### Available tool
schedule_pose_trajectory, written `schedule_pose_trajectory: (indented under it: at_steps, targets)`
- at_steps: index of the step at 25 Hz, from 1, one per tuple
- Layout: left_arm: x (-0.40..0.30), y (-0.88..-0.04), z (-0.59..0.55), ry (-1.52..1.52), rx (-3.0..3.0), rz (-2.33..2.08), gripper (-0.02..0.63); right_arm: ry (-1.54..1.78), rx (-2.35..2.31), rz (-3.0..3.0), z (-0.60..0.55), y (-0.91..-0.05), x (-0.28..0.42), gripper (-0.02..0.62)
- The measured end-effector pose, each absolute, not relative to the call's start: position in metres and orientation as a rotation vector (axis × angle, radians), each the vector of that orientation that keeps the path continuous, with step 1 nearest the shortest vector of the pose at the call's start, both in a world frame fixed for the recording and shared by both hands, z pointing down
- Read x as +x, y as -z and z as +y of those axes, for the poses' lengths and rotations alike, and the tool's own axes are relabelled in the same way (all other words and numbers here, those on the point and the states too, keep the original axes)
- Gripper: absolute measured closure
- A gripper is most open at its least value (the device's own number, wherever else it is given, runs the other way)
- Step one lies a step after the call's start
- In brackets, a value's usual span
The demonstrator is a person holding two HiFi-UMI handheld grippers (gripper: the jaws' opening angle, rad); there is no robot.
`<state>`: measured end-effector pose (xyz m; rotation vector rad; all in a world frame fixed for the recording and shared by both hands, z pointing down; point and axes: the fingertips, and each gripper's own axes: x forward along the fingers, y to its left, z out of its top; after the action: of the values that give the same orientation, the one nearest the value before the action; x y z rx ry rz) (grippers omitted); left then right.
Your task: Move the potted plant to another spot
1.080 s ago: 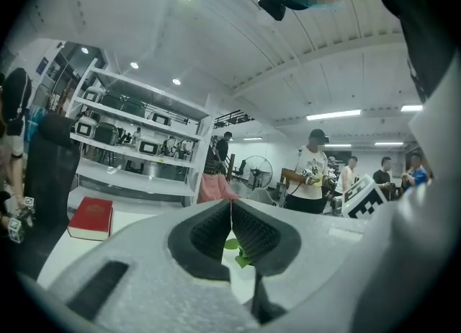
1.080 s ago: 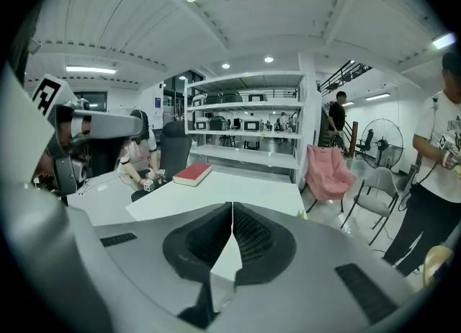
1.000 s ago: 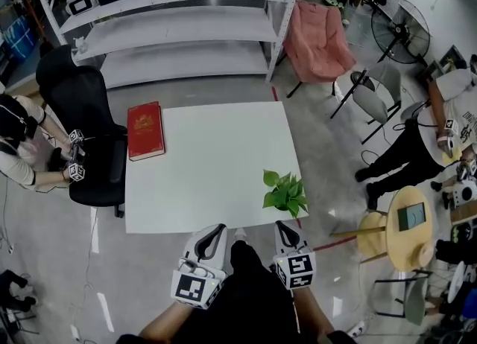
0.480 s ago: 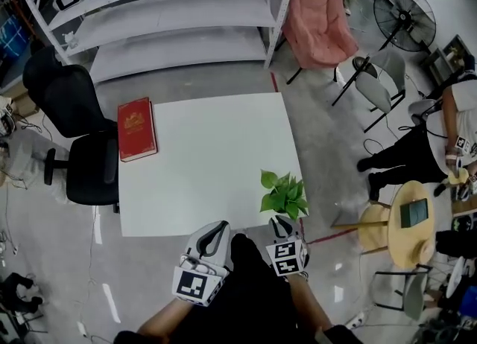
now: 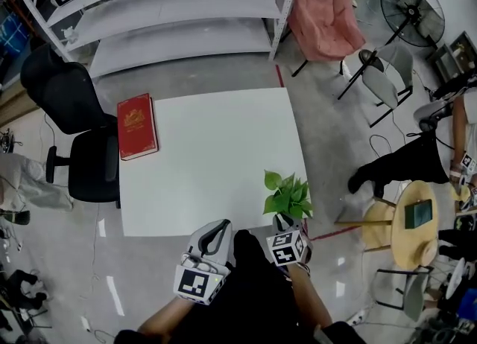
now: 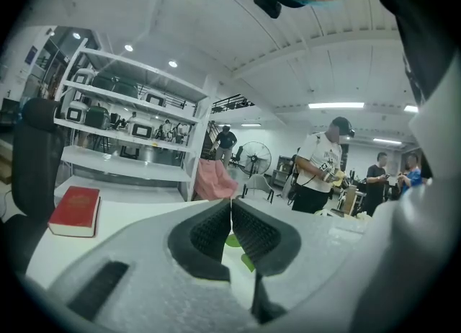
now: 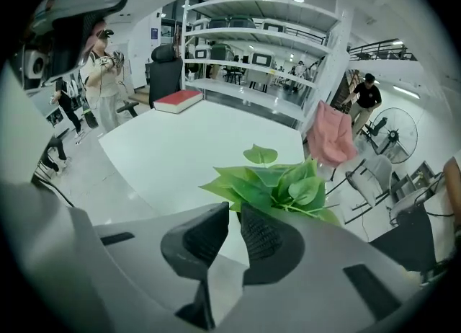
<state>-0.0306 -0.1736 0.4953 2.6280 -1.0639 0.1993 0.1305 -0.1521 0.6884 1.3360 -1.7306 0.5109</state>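
One flat, white, square desk [image 5: 209, 164] spreads ahead of both grippers. One red hardcover book [image 5: 137, 126] lies flat on it, well ahead and to the left of the left gripper [image 5: 218, 231], whose ribbed dark pads meet at the tips with nothing between. One potted plant [image 5: 288, 197], with broad glossy green leaves hiding its pot, stands just ahead of the right gripper [image 7: 235, 210], whose jaws are slightly apart and empty.

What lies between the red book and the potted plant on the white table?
Nothing. In the head view, only bare table runs from the red book at the far left edge to the potted plant at the near right corner.
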Motion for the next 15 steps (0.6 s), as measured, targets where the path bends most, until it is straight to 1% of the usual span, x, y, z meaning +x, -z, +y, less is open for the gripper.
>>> schedule_pose_trajectory:
  at_steps: [9,15]
  targets:
    - [-0.021,-0.5,-0.184,-0.208,2.614,-1.064,0.586,-0.523,1.27,-1.675,-0.153,-0.708,0.137,0.58]
    - [-0.018,-0.502,-0.191,-0.22,2.606,-1.068,0.586,-0.329,1.211,-1.557,-0.155,-0.708,0.144,0.58]
